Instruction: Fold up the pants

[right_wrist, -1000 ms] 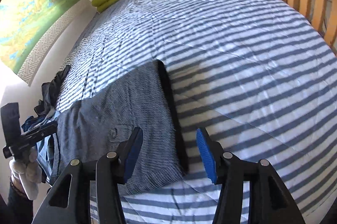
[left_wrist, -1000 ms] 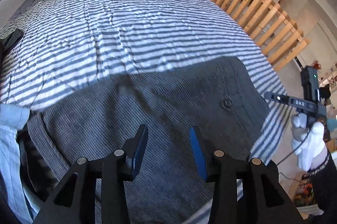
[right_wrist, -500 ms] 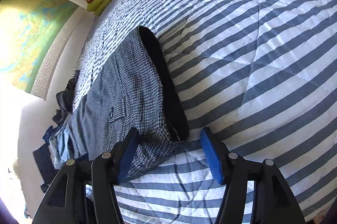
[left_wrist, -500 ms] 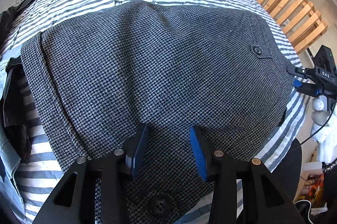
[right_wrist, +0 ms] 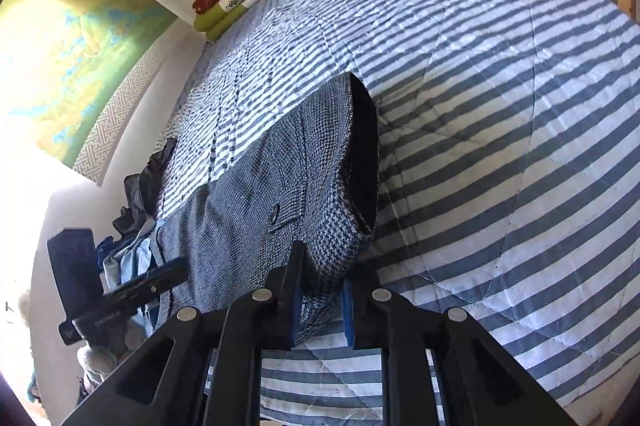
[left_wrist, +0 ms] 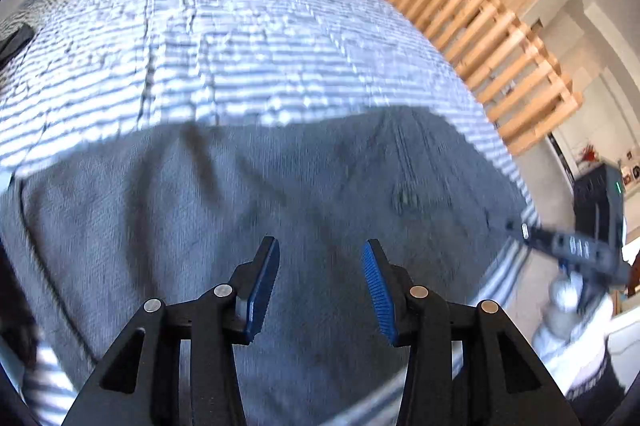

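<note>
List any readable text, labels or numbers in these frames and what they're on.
Nothing reads cleanly.
Right gripper, jaws just closed onto the pants corner: white side marking, motion-blurred, unreadable.
Left gripper: white print on its bar, too small.
Wall map: no legible lettering.

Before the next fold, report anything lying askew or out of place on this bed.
A heap of rumpled clothes sits crumpled at the bed's edge beside the pants, unfolded. The striped bedspread is wrinkled but tidy. The right gripper pinches the pants' corner; nothing looks damaged.
</note>
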